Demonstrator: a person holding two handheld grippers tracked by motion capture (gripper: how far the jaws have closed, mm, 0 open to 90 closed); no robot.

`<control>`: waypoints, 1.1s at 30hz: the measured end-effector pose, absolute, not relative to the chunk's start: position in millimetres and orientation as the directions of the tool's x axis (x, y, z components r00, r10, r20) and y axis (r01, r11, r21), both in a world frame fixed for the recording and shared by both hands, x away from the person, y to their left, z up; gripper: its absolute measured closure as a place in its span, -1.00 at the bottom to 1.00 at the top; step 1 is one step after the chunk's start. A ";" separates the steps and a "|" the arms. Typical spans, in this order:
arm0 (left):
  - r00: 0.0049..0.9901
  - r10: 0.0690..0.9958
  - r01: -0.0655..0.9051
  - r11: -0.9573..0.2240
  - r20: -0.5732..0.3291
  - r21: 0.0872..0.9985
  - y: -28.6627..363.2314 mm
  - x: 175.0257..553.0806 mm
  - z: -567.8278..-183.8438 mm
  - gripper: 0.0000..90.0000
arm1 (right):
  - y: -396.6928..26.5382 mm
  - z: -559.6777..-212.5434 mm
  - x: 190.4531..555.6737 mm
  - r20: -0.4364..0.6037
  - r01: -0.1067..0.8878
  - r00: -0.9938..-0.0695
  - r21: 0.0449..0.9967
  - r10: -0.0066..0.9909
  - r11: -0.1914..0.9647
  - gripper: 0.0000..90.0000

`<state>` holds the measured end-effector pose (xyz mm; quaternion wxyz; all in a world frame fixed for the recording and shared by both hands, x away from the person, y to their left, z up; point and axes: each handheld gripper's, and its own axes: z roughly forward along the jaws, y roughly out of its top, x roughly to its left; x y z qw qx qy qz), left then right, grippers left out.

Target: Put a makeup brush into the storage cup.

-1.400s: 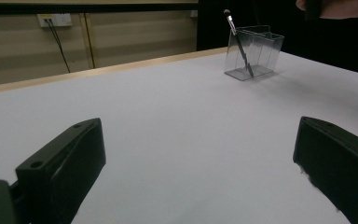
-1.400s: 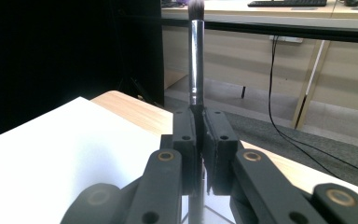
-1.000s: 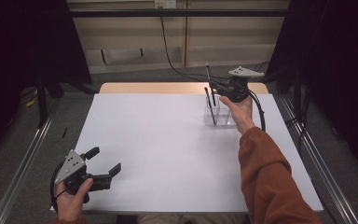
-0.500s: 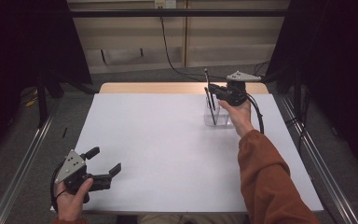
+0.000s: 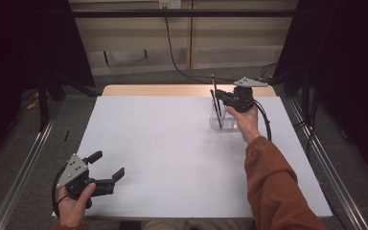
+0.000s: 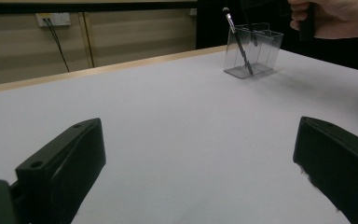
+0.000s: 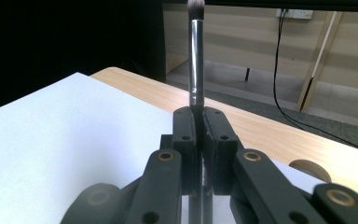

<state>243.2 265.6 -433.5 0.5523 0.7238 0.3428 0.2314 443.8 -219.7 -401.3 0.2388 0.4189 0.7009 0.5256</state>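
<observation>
While the right gripper [image 7: 199, 122] has its jaws pinched tight on the dark handle of a makeup brush [image 7: 196, 56], the bristle tip stands straight up above the jaws and the lower handle runs down past them toward the clear holder [image 5: 224, 116] on the white table [image 5: 172, 158]. Such a brush is likely light, thin and stiff, with a smooth handle that could slip or swing in a loose pinch, so a hold near mid-handle, as here, looks soundest; the bristles are soft and best left untouched. Seen from above, this gripper [image 5: 231, 98] hovers right over the holder, where a second brush [image 6: 239, 42] leans. Well apart from the holder, at the table's near corner, the left gripper [image 5: 106, 168] hangs wide open and empty
</observation>
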 end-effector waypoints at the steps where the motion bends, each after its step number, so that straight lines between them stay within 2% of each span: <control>1: 0.658 0.752 0.240 -0.155 -0.043 0.958 265.6 243.2 -433.5 -0.95 | -220.0 -402.0 443.6 0.106 0.339 -0.534 0.936 0.839 0.098 0.87; 29: 0.661 0.750 0.237 -0.160 -0.038 0.958 264.4 243.6 -433.4 -0.95 | -224.6 -417.6 439.7 0.124 0.362 -0.529 0.928 0.839 0.091 0.86; 33: 0.659 0.751 0.238 -0.158 -0.040 0.958 264.7 243.7 -433.4 -0.95 | -225.6 -418.4 440.0 0.127 0.363 -0.527 0.928 0.840 0.087 0.80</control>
